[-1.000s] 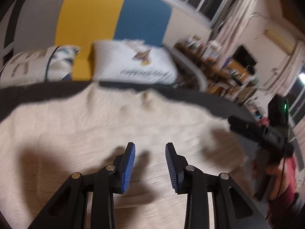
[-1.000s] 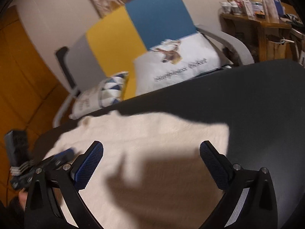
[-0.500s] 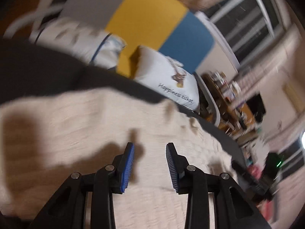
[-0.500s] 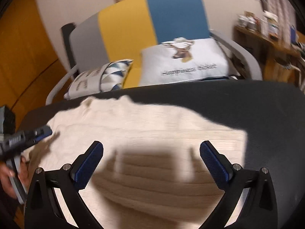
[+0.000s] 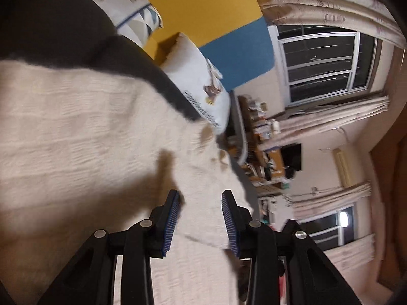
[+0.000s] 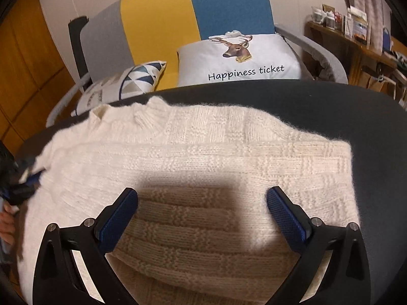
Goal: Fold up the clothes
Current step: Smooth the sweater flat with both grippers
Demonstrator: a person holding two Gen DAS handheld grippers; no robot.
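Sweater (image 6: 203, 157) flat under right claw (image 6: 202, 212), jaws wide apart

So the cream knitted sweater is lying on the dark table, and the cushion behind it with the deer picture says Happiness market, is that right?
Not quite. The sweater does lie on the dark table, and the cushion behind it does show a deer, but the right wrist view shows that the words under the deer read "Happiness ticket", not "Happiness market".

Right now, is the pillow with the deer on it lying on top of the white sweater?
No, the deer pillow sits on the sofa behind the dark table, apart from the white sweater.
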